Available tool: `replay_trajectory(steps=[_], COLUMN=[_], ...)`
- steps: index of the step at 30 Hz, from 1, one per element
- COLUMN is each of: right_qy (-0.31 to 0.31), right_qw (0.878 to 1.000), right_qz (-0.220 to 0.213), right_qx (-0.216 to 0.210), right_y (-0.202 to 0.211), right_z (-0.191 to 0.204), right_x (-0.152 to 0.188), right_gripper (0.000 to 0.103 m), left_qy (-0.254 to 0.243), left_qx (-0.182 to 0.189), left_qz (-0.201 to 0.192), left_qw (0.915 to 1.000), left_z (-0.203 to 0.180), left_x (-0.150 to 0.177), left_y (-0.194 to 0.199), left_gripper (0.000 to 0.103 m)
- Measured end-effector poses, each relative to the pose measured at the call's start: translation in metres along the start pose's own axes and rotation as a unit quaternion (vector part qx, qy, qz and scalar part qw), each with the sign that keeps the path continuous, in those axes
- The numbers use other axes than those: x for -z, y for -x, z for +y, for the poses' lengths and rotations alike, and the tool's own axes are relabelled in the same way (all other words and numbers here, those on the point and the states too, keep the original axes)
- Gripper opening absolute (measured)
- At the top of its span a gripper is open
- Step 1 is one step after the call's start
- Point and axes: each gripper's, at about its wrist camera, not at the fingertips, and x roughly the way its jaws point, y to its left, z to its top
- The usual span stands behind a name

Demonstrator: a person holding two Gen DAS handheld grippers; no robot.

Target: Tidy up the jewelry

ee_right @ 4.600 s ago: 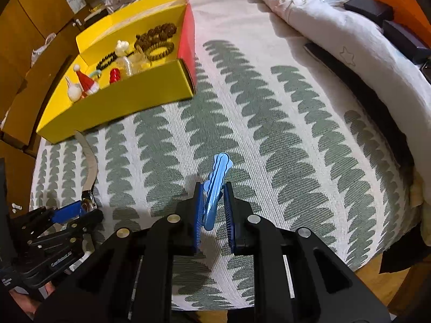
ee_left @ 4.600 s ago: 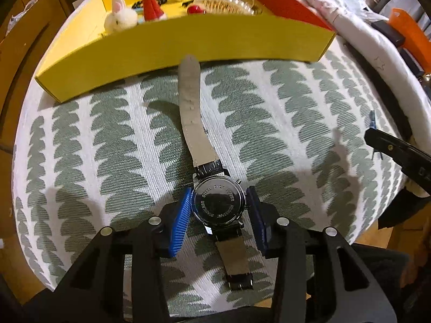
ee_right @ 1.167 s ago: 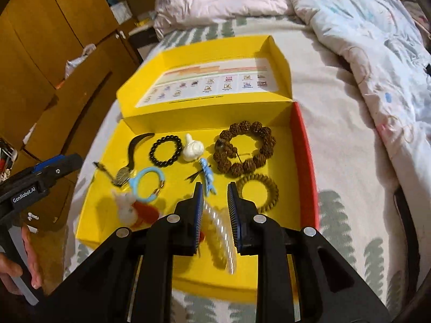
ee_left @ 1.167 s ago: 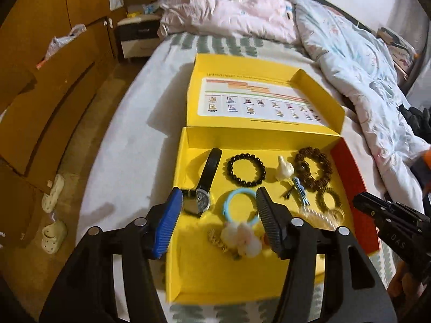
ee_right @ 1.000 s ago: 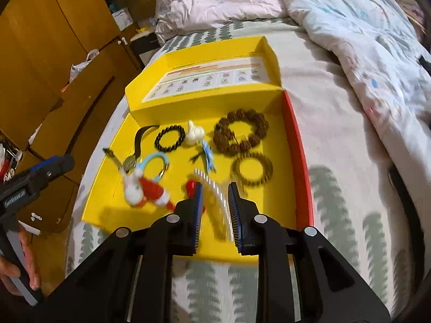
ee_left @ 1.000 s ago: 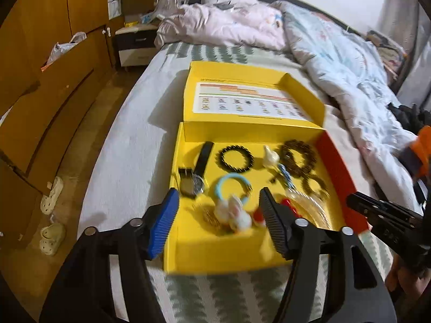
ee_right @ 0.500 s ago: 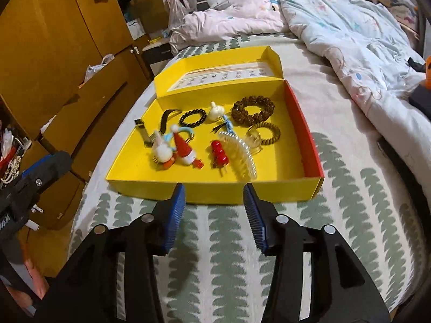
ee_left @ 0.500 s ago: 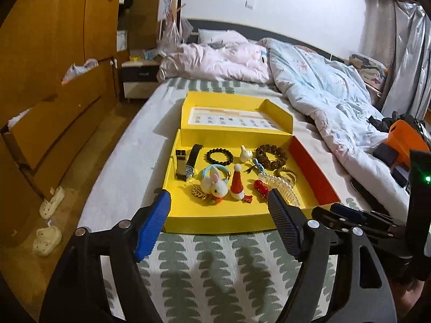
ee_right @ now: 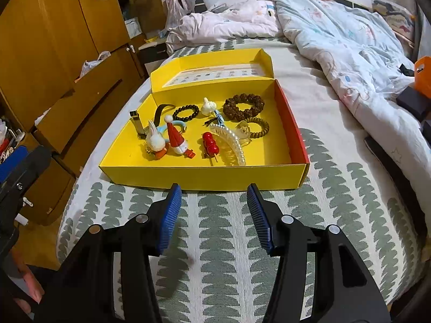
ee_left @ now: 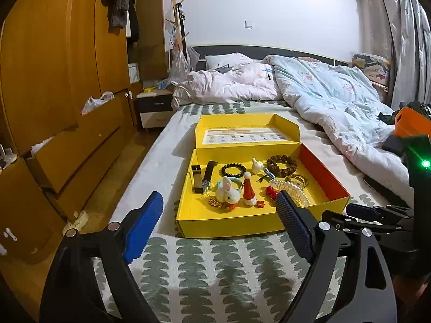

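The yellow box (ee_right: 204,173) w/ all the jewelry sits on the bed just ahead of both grippers. Right gripper (ee_right: 211,215) is nearer; left gripper (ee_left: 218,223) too. Both empty, jaws opening.

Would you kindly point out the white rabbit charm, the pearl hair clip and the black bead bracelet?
white rabbit charm (ee_right: 155,138), right wrist view, body.
pearl hair clip (ee_right: 231,141), right wrist view, pearl arch.
black bead bracelet (ee_right: 186,113), right wrist view, near beads.

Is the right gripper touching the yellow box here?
Apart. In the right wrist view the right gripper, jaws opening with nothing between them, sits short of the yellow box, with leaf-patterned bedspread showing between its fingertips and the box's front wall.
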Motion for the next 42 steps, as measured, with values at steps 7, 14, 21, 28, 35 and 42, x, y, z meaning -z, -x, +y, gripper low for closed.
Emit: replay_trajectory(steps=[7,14,21,28,35,42], right_qy=[0.003,0.001,-0.006,-0.007,-0.006,-0.006], right_qw=[1.000,1.000,1.000,1.000,0.999,0.999], right_qz=[0.003,-0.001,-0.004,-0.003,-0.004,0.000], right_qx=[0.010,0.022,0.029,0.030,0.032,0.033], right_y=[-0.001,0.001,0.001,0.001,0.001,0.000], right_z=[0.000,-0.002,-0.005,-0.005,-0.006,-0.009], right_x=[0.003,0.004,0.003,0.003,0.003,0.005], right_gripper=[0.054,0.054,0.054,0.054,0.054,0.054], left_qy=[0.001,0.000,-0.004,-0.004,-0.006,-0.010], left_qx=[-0.016,-0.023,-0.030,-0.025,-0.023,-0.020], left_qz=[0.009,0.012,0.028,0.045,0.052,0.061], left_qw=[0.9998,0.9997,0.9992,0.9987,0.9984,0.9979], left_z=[0.001,-0.001,-0.002,-0.003,-0.002,-0.006], left_x=[0.003,0.004,0.005,0.006,0.006,0.006], left_y=[-0.001,0.000,-0.005,-0.009,-0.011,-0.015], left_gripper=[0.088,0.094,0.097,0.098,0.098,0.098])
